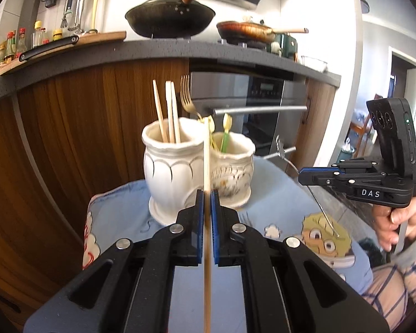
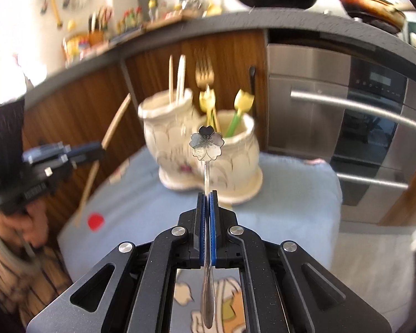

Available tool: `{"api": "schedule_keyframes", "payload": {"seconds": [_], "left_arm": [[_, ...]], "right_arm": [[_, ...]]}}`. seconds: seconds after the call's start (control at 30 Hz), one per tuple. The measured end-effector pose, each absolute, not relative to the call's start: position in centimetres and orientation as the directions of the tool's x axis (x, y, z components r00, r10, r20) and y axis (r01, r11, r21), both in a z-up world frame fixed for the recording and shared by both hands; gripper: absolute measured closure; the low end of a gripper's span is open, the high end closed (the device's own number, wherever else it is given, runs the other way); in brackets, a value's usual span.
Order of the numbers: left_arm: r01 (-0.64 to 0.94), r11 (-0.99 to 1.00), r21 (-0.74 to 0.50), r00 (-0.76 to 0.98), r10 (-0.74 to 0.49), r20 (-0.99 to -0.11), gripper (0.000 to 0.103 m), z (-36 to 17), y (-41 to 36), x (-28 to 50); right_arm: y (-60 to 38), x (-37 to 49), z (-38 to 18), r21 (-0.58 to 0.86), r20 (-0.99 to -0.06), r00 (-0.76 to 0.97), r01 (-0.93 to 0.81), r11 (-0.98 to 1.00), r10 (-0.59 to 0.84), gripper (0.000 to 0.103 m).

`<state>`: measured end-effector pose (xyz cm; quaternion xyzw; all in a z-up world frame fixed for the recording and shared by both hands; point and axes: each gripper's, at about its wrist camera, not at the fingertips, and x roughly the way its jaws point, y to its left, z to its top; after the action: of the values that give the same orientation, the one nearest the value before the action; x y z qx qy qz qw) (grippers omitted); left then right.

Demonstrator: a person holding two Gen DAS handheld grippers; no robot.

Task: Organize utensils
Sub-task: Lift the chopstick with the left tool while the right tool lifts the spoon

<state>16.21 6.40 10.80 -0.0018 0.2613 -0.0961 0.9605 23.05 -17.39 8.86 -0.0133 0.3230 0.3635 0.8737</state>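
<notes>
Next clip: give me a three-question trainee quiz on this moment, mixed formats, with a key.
1. True or false: both tongs are shut on a utensil.
2. What do the left tongs hold? A) fork B) chopstick C) knife
3. Fill in: the spoon in the right tongs has a bowl shaped like a ____.

Key: 1 true. 2 B; the fork already stands in the holder, beside other chopsticks. 3 flower.
</notes>
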Motion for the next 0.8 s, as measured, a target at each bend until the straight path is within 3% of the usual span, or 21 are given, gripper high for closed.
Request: {"api": "schedule_keyframes", "payload": {"seconds": [0.4, 0.8], "left_arm": [[0.160, 0.977, -0.140, 0.915, -0.200, -0.350, 0.098, 13.3, 7.5, 18.9], [0.149, 0.977, -0.151, 0.950, -0.184, -0.254, 0.098, 16.2, 8.5, 20.5]], "right_arm": [[-16.7, 26.1, 11.3, 0.344, -0.357, 0.600, -0.628, 0.698, 0.716, 0.099], [-15.3, 28.6, 11.3, 0.349, -0.295, 0.618, -0.640, 0.684, 0.729, 0.099]]}}
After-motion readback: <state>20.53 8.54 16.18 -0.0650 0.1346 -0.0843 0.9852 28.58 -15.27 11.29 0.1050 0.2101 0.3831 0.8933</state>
